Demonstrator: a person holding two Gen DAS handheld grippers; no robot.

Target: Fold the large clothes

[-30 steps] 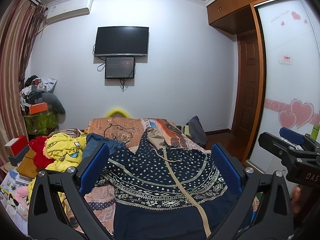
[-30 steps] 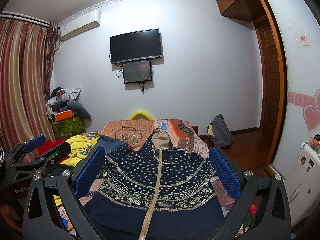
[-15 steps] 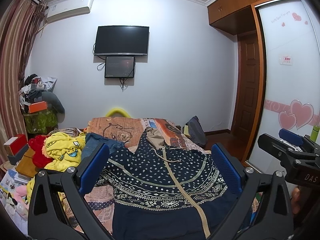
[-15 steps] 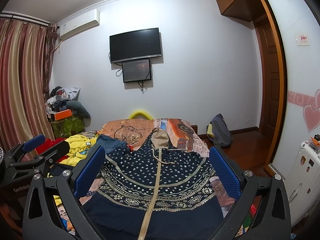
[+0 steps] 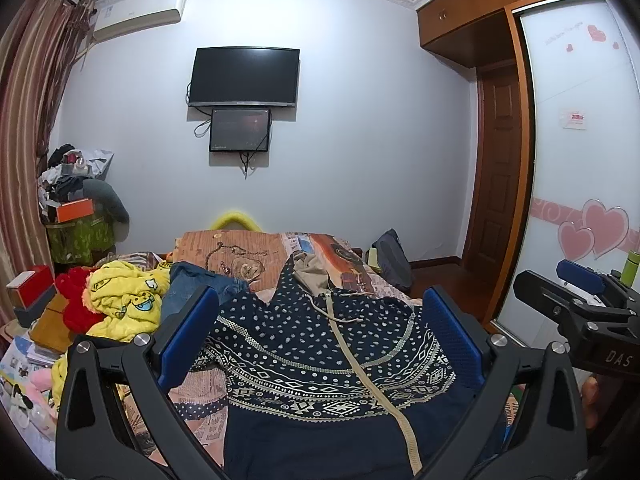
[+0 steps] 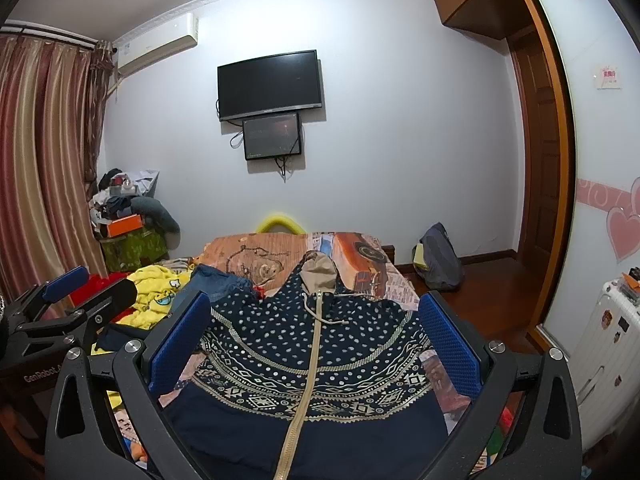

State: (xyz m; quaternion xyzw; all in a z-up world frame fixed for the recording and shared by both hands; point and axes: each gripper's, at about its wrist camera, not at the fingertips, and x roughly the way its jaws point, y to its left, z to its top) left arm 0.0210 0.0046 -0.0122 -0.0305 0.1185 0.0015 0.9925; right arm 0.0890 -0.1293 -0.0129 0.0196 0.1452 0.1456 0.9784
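A large navy hooded jacket (image 5: pixel 320 360) with white dots, a patterned band and a beige zipper lies spread flat on the bed, hood pointing away; it also shows in the right wrist view (image 6: pixel 312 352). My left gripper (image 5: pixel 320 336) is open and empty, held above the jacket's near part. My right gripper (image 6: pixel 316 332) is open and empty, also above the jacket. The right gripper shows at the right edge of the left wrist view (image 5: pixel 576 304); the left gripper shows at the left edge of the right wrist view (image 6: pixel 72 312).
A yellow garment (image 5: pixel 124 300), red plush (image 5: pixel 74 300) and jeans (image 5: pixel 196 284) lie heaped on the bed's left. The patterned bedspread (image 5: pixel 240 248) lies beyond. A backpack (image 6: pixel 438 258) sits on the floor right. A wardrobe (image 5: pixel 580 160) stands right; a white suitcase (image 6: pixel 612 344) stands near right.
Both grippers have stayed nearly still, with a slight drift of view. The jacket has not moved.
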